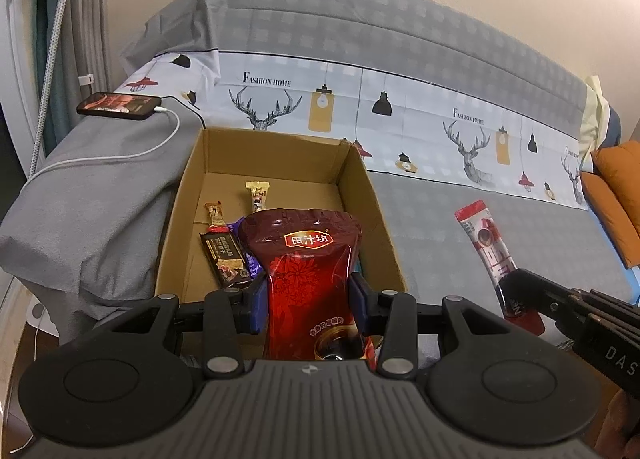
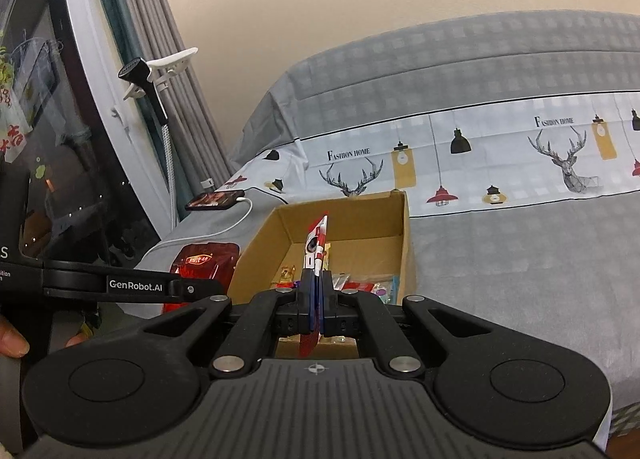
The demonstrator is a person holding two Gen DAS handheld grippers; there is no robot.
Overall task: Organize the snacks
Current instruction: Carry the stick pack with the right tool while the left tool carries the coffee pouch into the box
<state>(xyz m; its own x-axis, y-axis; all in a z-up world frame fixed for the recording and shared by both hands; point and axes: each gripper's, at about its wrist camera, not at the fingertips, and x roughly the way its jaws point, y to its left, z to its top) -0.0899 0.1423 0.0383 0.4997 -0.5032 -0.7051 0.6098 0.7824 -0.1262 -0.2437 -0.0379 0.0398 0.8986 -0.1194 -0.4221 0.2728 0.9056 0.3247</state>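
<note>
Gripping the dark red pouch at its waist, the left gripper is holding it upright over the cardboard box, long axis pointing away. The right gripper is pinching a red-and-white stick sachet edge-on (pointing boxward). Released carelessly, the pouch could be crushing the snack bars beneath it.

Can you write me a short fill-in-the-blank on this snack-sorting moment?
1. The left hand-held gripper is shut on a dark ____ pouch.
2. The right hand-held gripper pinches a red and white ____.
3. Several snacks already lie inside the ____ box.
4. A phone is plugged into a ____ cable.

Missing: red; sachet; cardboard; white
</note>
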